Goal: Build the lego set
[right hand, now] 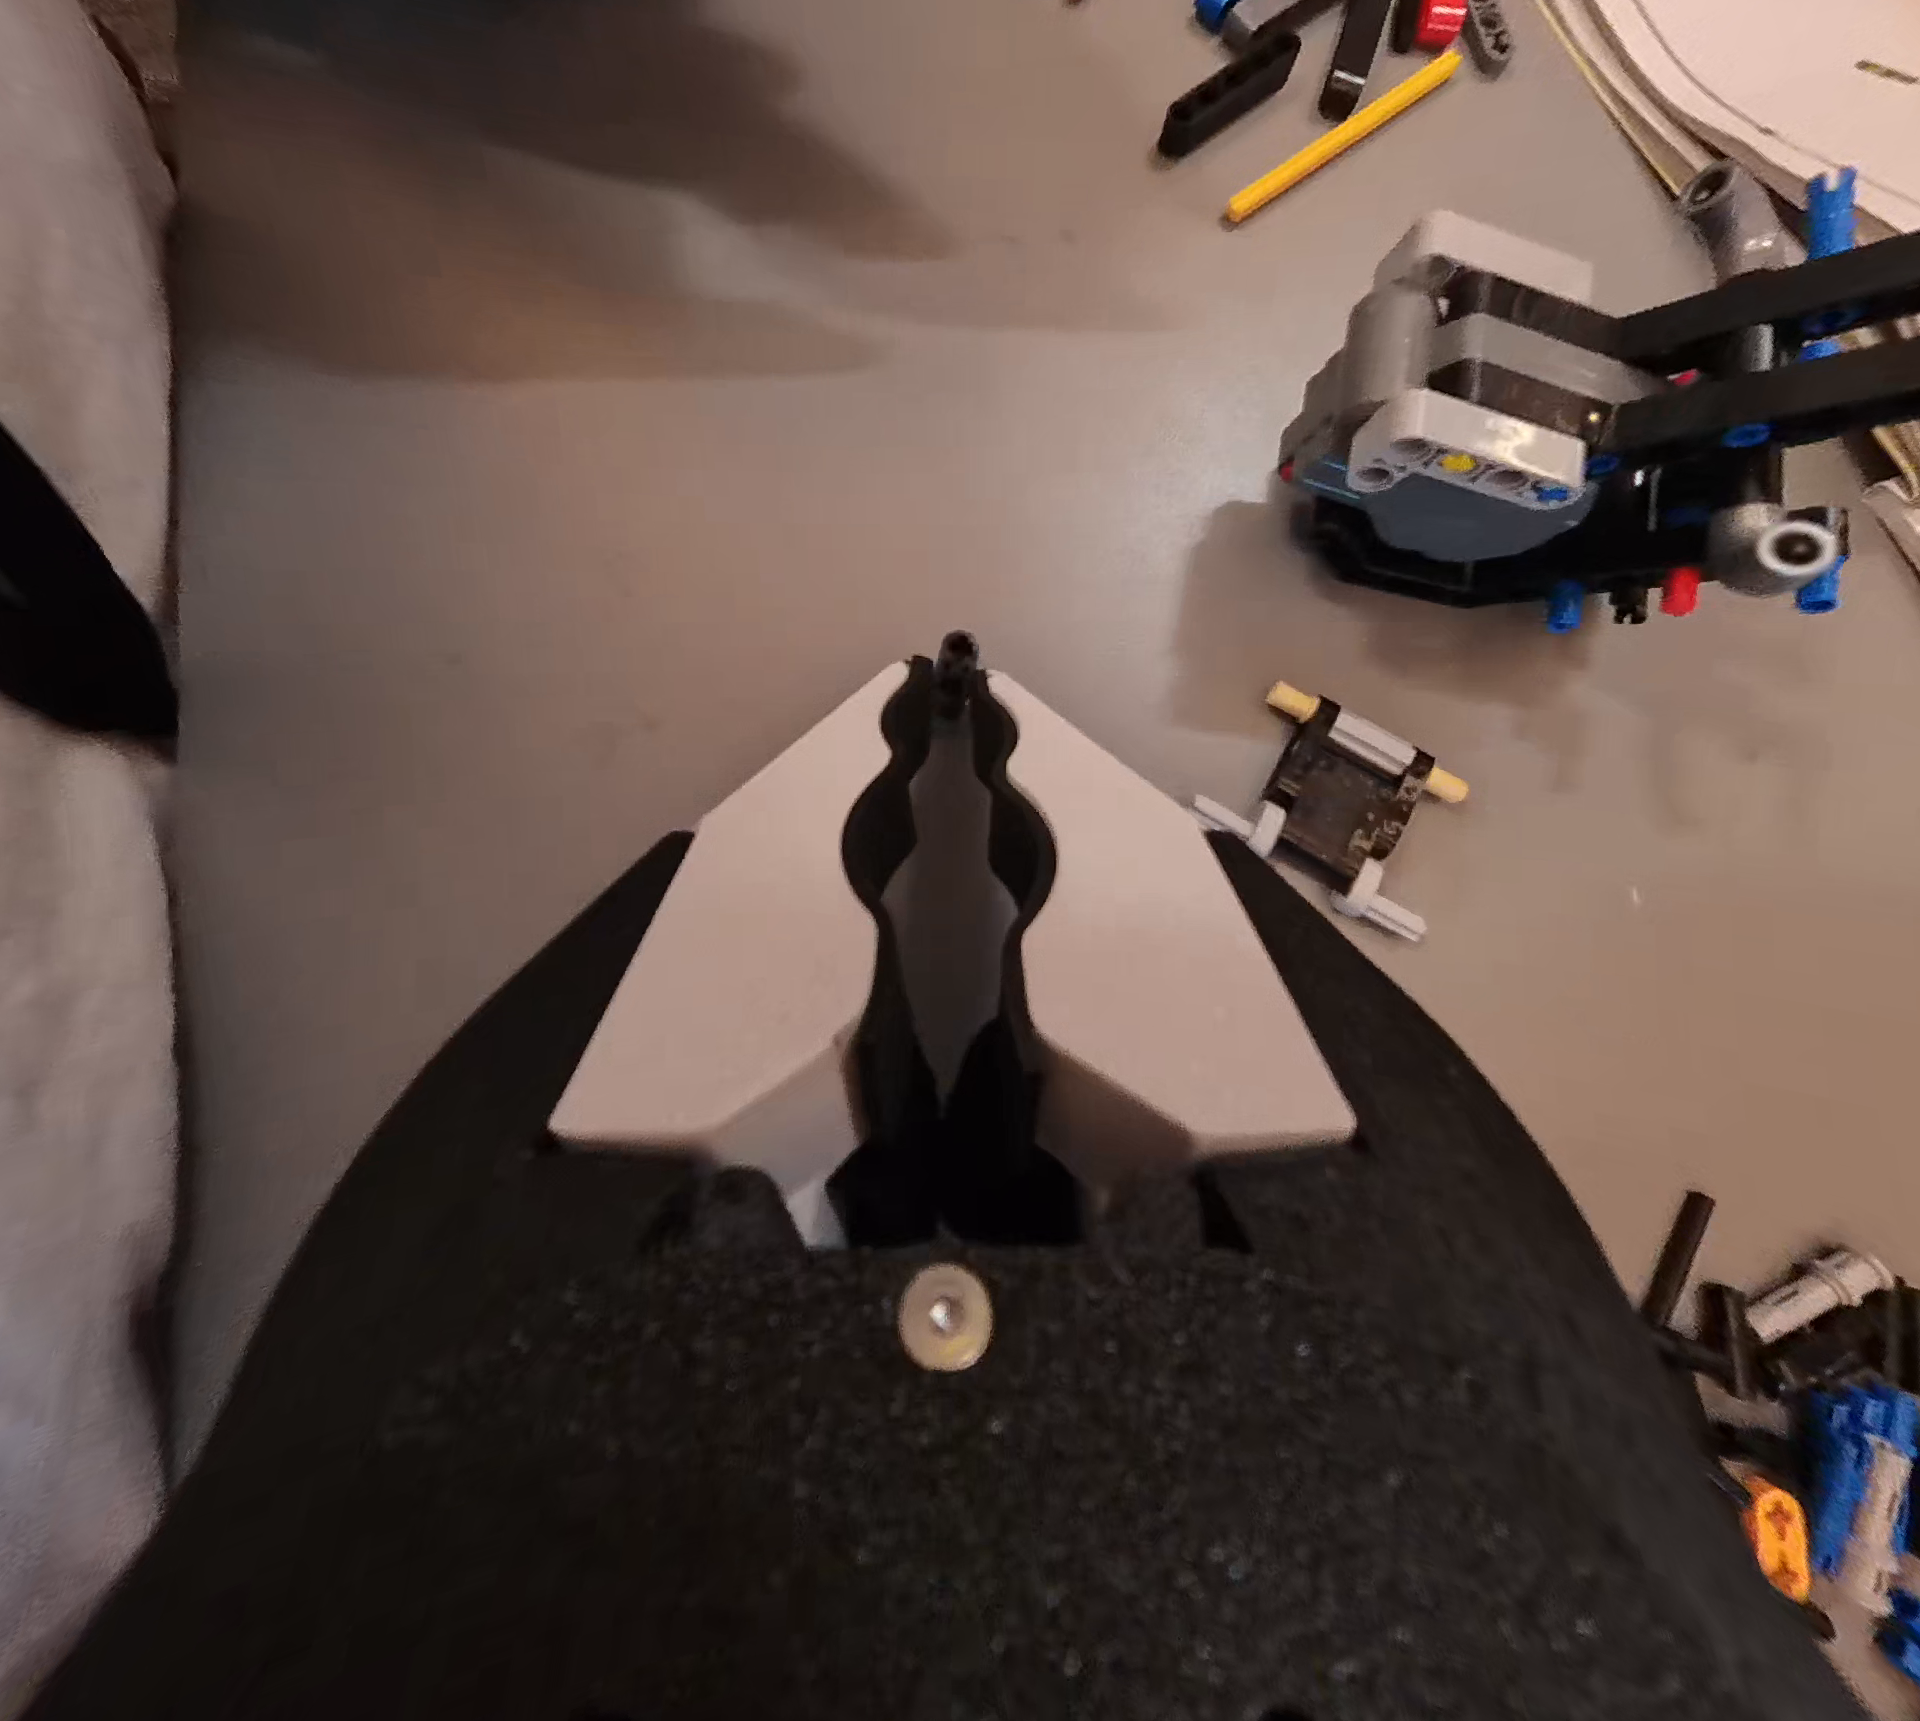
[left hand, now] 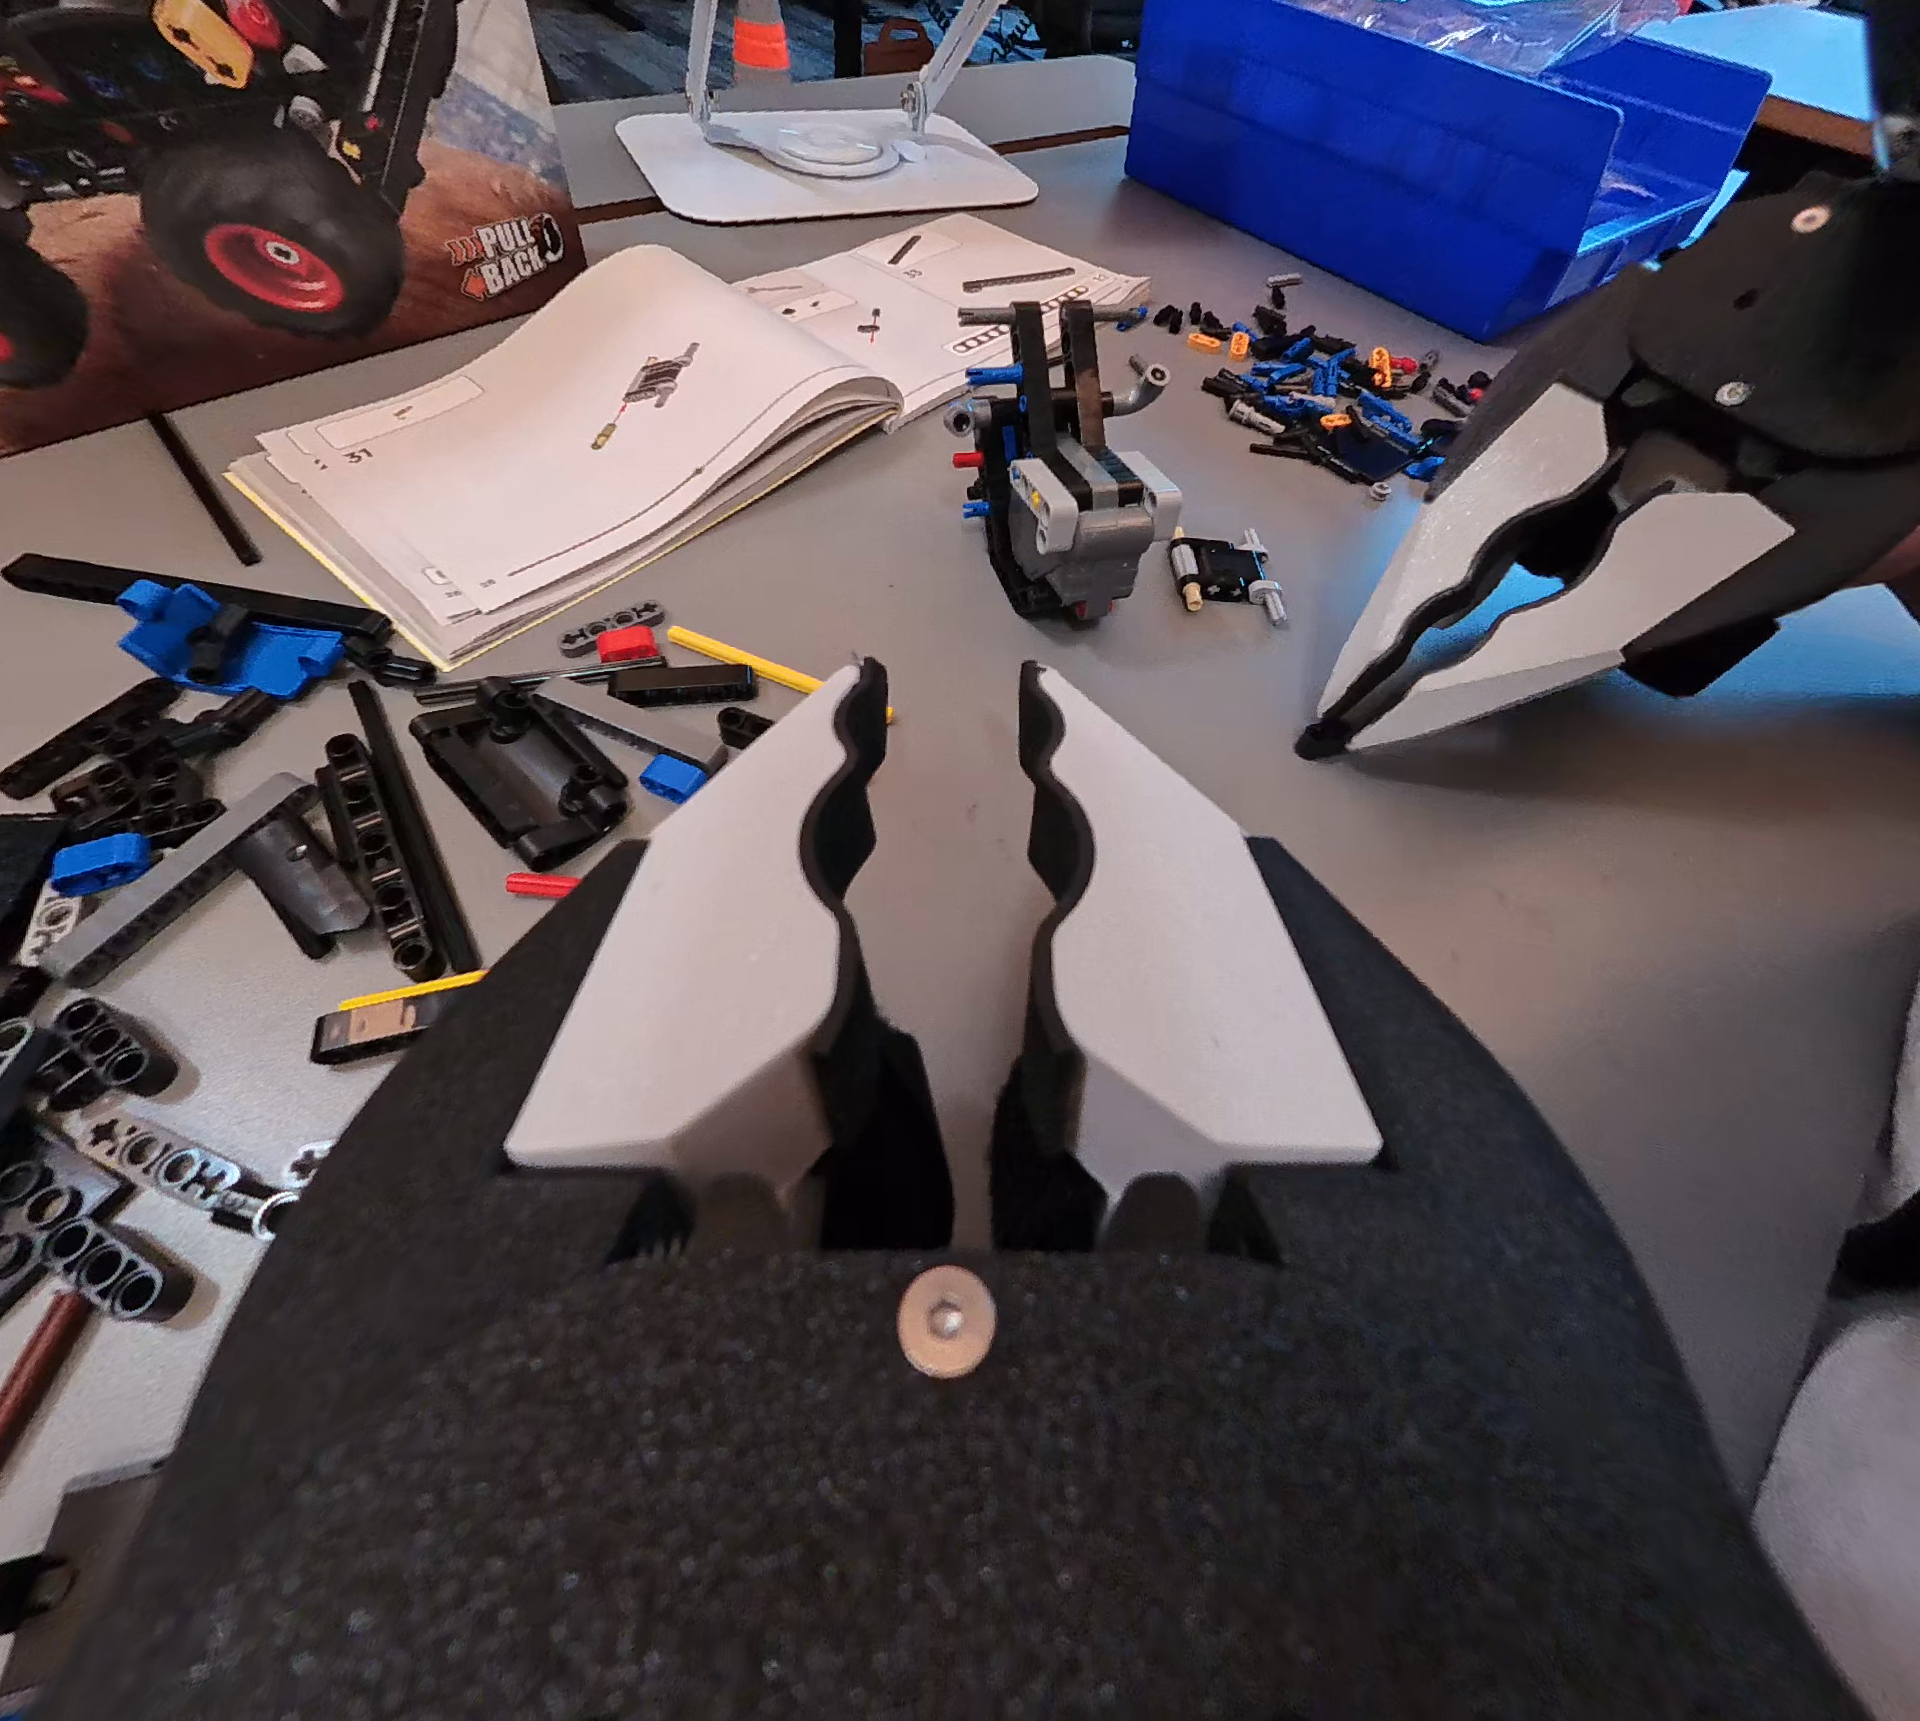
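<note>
The right gripper (right hand: pixel 956 679) pinches a tiny black peg (right hand: pixel 956 655), light, stiff and slippery; grip it midway. The left gripper (left hand: pixel 951 684) is spread, empty.

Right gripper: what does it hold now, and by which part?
The right gripper pinches a small black pin by its rear end; the front end sticks out past the fingertips.

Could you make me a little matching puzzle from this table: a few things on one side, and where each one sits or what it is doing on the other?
Things:
1. left tool
2. right tool
3. instruction booklet
4. blue bin

States:
A. lying open on the table
B. open, holding nothing
C. at the back, with a plastic bag in it
D. shut on a small black pin

Pairs: 1-B, 2-D, 3-A, 4-C
</note>
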Tool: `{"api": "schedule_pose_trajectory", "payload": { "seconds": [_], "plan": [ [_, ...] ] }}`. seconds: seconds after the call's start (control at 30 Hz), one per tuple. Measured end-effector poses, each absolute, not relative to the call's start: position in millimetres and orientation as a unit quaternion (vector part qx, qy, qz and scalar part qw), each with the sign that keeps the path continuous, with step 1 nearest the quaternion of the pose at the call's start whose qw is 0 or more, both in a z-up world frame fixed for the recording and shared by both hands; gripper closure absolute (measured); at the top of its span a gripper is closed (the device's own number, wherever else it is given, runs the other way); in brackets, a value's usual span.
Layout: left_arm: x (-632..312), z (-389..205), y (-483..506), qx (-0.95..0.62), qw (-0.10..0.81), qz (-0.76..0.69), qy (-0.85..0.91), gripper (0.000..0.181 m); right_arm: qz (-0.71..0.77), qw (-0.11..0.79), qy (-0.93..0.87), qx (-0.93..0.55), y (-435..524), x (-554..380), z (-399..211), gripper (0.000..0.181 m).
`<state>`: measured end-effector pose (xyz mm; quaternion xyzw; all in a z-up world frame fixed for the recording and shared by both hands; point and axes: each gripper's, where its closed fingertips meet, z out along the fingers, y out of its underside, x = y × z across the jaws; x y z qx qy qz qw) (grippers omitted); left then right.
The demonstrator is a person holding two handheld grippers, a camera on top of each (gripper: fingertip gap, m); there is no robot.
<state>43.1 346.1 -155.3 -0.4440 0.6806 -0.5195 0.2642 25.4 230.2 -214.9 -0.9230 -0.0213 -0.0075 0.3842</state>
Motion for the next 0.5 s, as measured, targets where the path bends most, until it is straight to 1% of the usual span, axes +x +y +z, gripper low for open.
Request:
{"api": "schedule_pose_trajectory", "payload": {
  "seconds": [0.03,0.1,0.17,0.23,0.3,0.37,0.43,0.47,0.5],
  "plan": [
    [43,-155,346,-0.443,0.264,-0.52,0.681,0.158,-0.004,0.385,-0.02,-0.923,231,25,-215,0.175],
    [43,-155,345,-0.442,0.262,-0.521,0.682,0.158,-0.011,0.384,-0.017,-0.923,230,27,-215,0.175],
    [43,-156,345,-0.442,0.26,-0.52,0.683,0.158,-0.026,0.388,-0.007,-0.921,230,33,-213,0.169],
    [42,-156,344,-0.44,0.26,-0.521,0.684,0.158,-0.022,0.416,0.013,-0.909,228,39,-201,0.163],
    [42,-155,344,-0.439,0.26,-0.523,0.683,0.158,-0.055,0.444,0.061,-0.892,214,68,-182,0.161],
    [42,-155,345,-0.44,0.26,-0.523,0.682,0.158,-0.171,0.441,0.17,-0.865,174,137,-166,0.161],
    [42,-155,344,-0.44,0.258,-0.522,0.683,0.158,-0.296,0.399,0.317,-0.808,107,209,-155,0.161],
    [42,-156,344,-0.441,0.258,-0.521,0.684,0.158,-0.331,0.377,0.383,-0.776,75,233,-155,0.161],
    [42,-156,344,-0.441,0.257,-0.521,0.685,0.158,-0.329,0.366,0.429,-0.757,54,246,-160,0.16]
  ]
}}
